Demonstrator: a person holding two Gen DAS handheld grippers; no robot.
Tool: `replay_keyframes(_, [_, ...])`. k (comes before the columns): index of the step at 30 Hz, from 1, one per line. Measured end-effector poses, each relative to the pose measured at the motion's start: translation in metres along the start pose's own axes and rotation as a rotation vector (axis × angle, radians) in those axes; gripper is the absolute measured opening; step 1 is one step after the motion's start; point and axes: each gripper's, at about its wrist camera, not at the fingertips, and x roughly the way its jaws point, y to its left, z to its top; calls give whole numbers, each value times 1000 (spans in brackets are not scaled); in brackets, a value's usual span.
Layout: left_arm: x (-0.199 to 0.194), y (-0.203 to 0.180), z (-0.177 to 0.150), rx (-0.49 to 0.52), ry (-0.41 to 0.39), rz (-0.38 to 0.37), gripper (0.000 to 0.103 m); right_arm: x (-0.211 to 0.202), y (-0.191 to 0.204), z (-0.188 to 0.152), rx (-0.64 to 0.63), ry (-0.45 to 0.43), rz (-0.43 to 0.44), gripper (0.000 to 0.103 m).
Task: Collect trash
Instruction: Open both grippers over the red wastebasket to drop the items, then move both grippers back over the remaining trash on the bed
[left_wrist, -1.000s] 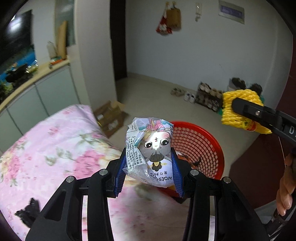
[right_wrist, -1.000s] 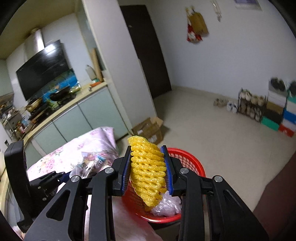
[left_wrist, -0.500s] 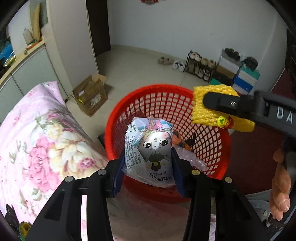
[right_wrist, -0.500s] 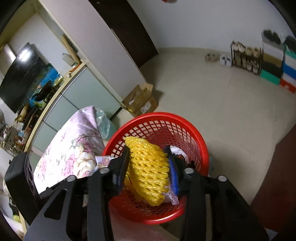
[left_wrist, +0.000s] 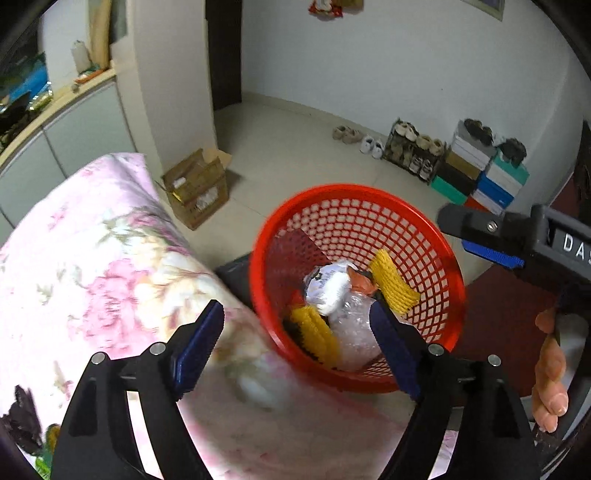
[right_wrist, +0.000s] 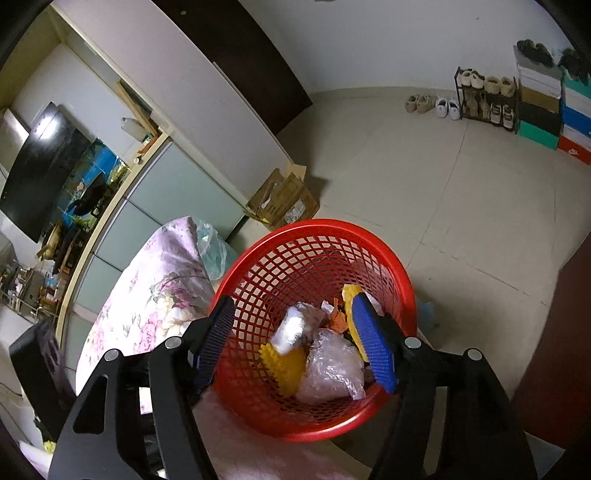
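Right wrist view: I had both grippers (right_wrist: 295, 343) (left_wrist: 295, 350) spread empty above the round red mesh basket (right_wrist: 258, 254); yellow foam netting (right_wrist: 284, 363) and wrappers lay inside.

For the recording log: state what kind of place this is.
Most likely a lived-in home. A shoe rack and stacked shoe boxes line the wall, a floral quilt lies beside a red trash basket, and a kitchen counter runs alongside.

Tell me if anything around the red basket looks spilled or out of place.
Nothing stands out. The trash sits inside the red basket: two yellow foam nets, a clear plastic bag and a wrapper. Both tools are open and empty.
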Motion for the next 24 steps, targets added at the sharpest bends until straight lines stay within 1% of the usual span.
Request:
replay_keyframes(6, [-34, 16, -7, -48, -66, 43, 79, -19, 14, -7, -61, -40, -8, 64])
replay_keyframes(9, [-49, 24, -13, -69, -92, 61, 79, -29, 29, -14, -117, -67, -8, 64])
replay_keyframes(13, [-68, 32, -24, -78, -123, 111, 79, -38, 49, -26, -198, -96, 0, 64])
replay_keyframes(17, [-86, 45, -38, -98, -155, 167, 79, -44, 74, -40, -289, -107, 28, 64])
replay_keyframes(24, [-107, 69, -58, -154, -179, 221, 79, -49, 113, -60, -402, -101, 83, 64])
